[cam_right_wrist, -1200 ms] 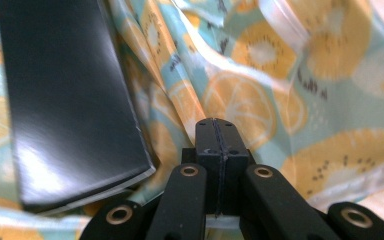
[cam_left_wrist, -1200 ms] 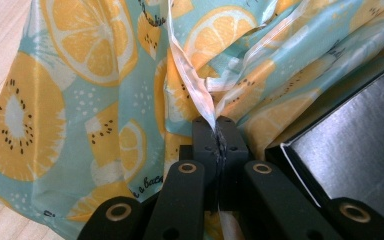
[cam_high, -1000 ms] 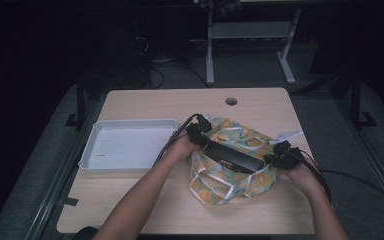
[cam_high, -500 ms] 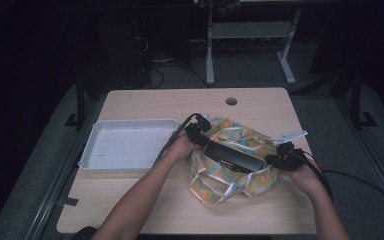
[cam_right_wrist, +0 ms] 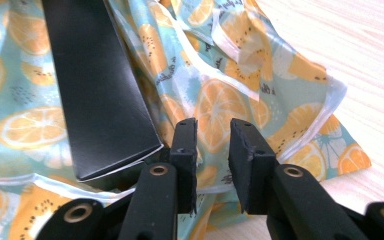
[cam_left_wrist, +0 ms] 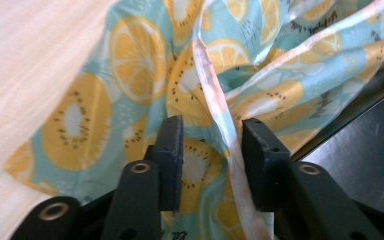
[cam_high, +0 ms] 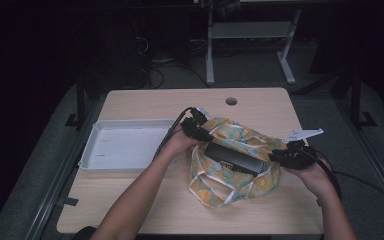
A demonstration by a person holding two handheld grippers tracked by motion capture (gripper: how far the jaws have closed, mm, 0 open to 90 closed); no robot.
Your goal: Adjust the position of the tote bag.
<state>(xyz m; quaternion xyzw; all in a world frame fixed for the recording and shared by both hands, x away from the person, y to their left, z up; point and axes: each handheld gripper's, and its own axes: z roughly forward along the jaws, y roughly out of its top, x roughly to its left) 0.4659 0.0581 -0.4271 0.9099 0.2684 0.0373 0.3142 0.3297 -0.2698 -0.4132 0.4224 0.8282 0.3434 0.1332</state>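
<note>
A cloth bag printed with orange and kiwi slices lies on the wooden table, and a long black box lies in its mouth. My left gripper is at the bag's far left rim. Its jaws have just been opening, and the bag's pale hem runs loose between them. My right gripper is at the bag's right edge. Its jaws have also just been opening and stand apart over the cloth, beside the corner of the box.
A shallow white tray sits on the left of the table, close to my left forearm. A round cable hole is near the table's far edge. Cables trail from both grippers. Beyond the table is dark floor with desk legs.
The right hand has shifted slightly at the bag's right edge. The left hand, the bag and the box lie as before.
</note>
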